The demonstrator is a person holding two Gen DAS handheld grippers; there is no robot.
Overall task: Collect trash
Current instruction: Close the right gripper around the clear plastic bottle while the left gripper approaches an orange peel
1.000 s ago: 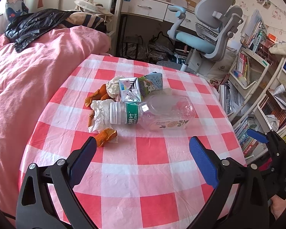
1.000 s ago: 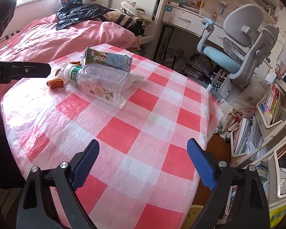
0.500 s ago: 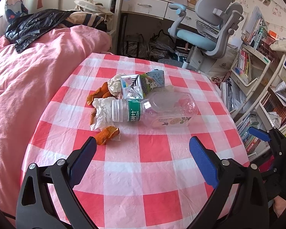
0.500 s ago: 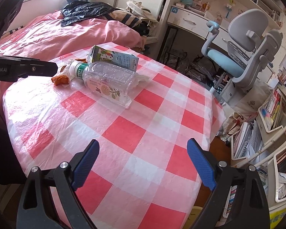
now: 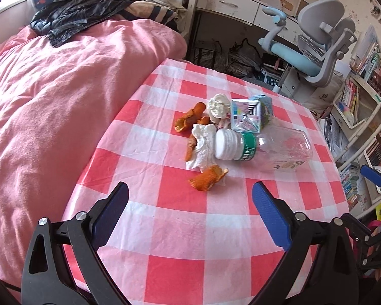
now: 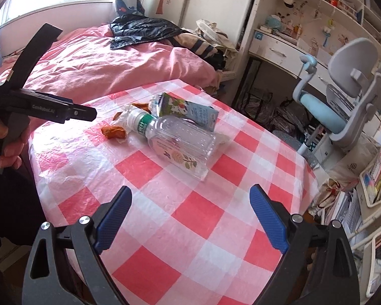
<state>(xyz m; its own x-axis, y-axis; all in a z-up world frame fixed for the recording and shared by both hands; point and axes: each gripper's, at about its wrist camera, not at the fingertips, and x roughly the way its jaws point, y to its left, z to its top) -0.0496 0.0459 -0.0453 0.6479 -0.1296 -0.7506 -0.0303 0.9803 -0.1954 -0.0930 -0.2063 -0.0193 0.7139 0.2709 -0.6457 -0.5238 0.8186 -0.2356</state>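
1. Bed (image 5: 63, 96): pink quilt, directly beside the table on its far-left side; a black plastic bag (image 5: 81, 15) lies on the quilt, well apart from the table.
2. Table (image 5: 203, 228): round, covered with a red-and-white checked cloth. All trash sits in one cluster on the table's far half.
3. Desk chair (image 5: 315, 48): grey and blue, beyond the table's far-right edge.
4. Left gripper (image 5: 189, 211): above the table's near edge, fingers spread wide, nothing between them.
5. Right gripper (image 6: 190, 213): above the table's near edge in its own view, fingers apart, empty.
6. Plastic bottle (image 5: 266, 147): clear, on its side on the table, white cap toward the bed.
7. Carton (image 5: 251, 114): on its side, touching the bottle's far side.
8. Crumpled tissues (image 5: 203, 145): beside the bottle cap; a second wad lies beside the carton.
9. Orange peels (image 5: 208, 178): several pieces around the tissues; the exact count is unclear.
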